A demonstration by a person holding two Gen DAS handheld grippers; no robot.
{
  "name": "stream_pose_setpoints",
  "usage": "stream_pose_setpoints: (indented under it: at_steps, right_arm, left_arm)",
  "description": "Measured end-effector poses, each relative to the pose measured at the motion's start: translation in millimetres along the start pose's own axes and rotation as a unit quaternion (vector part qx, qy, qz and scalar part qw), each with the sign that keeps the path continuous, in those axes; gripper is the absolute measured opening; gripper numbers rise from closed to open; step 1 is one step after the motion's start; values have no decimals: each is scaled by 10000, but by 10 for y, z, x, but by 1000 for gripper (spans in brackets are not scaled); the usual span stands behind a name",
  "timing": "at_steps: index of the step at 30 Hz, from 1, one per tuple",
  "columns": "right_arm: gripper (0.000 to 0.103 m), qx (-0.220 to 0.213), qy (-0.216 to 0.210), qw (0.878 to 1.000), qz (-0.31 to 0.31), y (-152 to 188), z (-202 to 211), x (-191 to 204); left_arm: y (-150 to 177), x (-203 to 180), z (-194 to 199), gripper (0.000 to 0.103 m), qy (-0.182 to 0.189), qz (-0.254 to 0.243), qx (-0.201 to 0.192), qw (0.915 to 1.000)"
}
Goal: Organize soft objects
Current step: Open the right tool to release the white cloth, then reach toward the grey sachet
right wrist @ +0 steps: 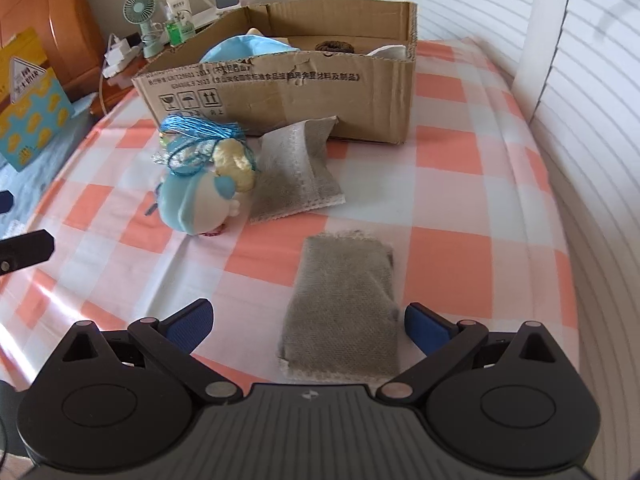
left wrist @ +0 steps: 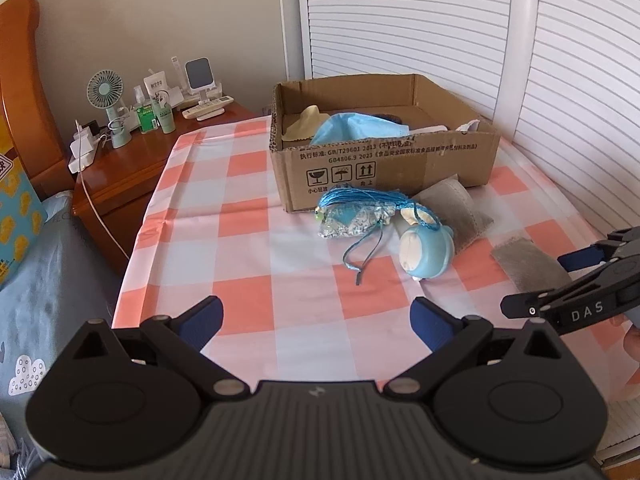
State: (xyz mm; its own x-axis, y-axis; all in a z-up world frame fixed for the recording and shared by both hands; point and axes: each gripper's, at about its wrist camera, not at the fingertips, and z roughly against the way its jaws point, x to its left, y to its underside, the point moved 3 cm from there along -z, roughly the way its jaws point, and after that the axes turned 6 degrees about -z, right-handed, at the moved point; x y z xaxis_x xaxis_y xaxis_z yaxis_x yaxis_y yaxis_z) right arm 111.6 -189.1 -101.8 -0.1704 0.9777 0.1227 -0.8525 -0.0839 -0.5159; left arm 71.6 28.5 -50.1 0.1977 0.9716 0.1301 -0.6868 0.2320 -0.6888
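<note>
A cardboard box point(left wrist: 384, 168) point(right wrist: 280, 96) stands at the back of the checked cloth and holds a blue face mask point(left wrist: 356, 130) point(right wrist: 244, 50) and other soft items. In front of it lie a blue tasselled sachet point(left wrist: 352, 216) point(right wrist: 192, 140), a blue-and-white plush toy point(left wrist: 428, 250) point(right wrist: 200, 200), and two grey pouches. One pouch point(left wrist: 456, 208) point(right wrist: 296, 172) leans by the box. The other pouch point(right wrist: 344, 308) point(left wrist: 528, 260) lies between my right gripper's open fingers. My right gripper point(right wrist: 308, 324) point(left wrist: 568, 280) is open. My left gripper point(left wrist: 316, 320) is open and empty above the cloth.
A wooden nightstand point(left wrist: 132, 164) at the left carries a small fan point(left wrist: 106, 96) point(right wrist: 140, 12), bottles, remotes and a charger with a cable. White louvred doors point(left wrist: 560, 80) point(right wrist: 580, 100) stand on the right. A blue-and-yellow book point(right wrist: 32, 112) lies at the left.
</note>
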Motion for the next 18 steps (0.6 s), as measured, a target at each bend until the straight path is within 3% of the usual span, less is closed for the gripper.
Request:
stream_pose_setpoints:
  at_steps: [7, 18]
  right_arm:
    - [103, -137, 523, 9979, 347, 44, -100, -11]
    - [103, -225, 459, 9975, 496, 92, -39, -125]
  left_arm:
    - [-23, -68, -86, 100, 83, -81, 77, 9999]
    - [-171, -328, -408, 100, 389, -228, 225, 9987]
